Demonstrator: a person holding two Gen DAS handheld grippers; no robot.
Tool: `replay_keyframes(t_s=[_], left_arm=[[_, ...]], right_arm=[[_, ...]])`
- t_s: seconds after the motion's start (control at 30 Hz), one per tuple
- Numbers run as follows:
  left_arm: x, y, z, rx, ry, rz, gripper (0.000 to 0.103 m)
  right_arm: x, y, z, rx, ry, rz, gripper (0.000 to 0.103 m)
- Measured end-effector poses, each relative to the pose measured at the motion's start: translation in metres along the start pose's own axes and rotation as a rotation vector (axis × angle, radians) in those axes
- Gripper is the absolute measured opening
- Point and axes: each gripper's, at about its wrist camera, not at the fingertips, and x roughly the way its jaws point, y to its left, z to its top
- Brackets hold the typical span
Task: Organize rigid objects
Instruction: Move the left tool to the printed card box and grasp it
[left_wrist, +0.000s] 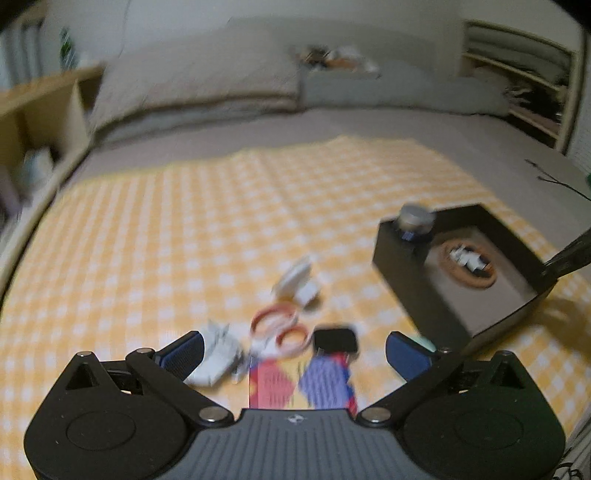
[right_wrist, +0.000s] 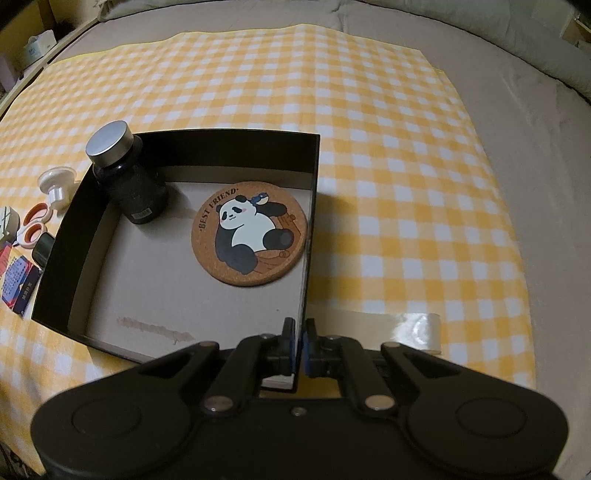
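Bedding, grey, under a yellow-and-white checked cloth that serves as the work surface.

Box, black, open-topped, pale floor, standing on the cloth. The right gripper has its fingers pressed together on the box's near right wall, pinching the rim, apparently to steady it.

Bottle, dark, silver cap, upright in the box's far left corner. Its label is too small to read.

Coaster, round cork, lying flat against the box's right wall. Printed with a panda and the words "BEST FRIEND".

Left gripper, fingers spread wide and holding nothing, hovers above the loose items to the left of the box.

Card pack, red and blue diamonds, nearest the left gripper; print unreadable.

Scissors, small, orange-ringed handles, just beyond the pack.

Black block, small, beside the scissors.

White plug-like item, blurred, close to the gripper's left finger; identity uncertain.

White spool-shaped piece, farthest of the group, near the box's far left corner.

Progress, by judgement: two items boxed, about five still outside; task under halfway.
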Motion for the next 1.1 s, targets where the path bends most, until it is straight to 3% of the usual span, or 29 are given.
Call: replay_keyframes(t_s=[0.23,0.37,0.97,1.1], left_arm=[[0.021,0.024,-0.032,-0.184,0.154,0.002,0.103],[0.036,0.023,-0.044,-0.224,0.213,0.026,0.103],[0.088,-0.004,-0.042,-0.201,0.279,0.113,0.103],[0.091,0.002,-0.042,-0.245,0.259,0.099,0.092]], right_arm=[[0.001,0.001,0.000,-0.005,0.005,-0.018,0.004],[0.001,0.001,0.000,-0.008,0.006,-0.019,0.004],[0.001,0.002,-0.001,-0.014,0.005,-0.022,0.005],[0.001,0.001,-0.001,-0.014,0.005,-0.022,0.005]])
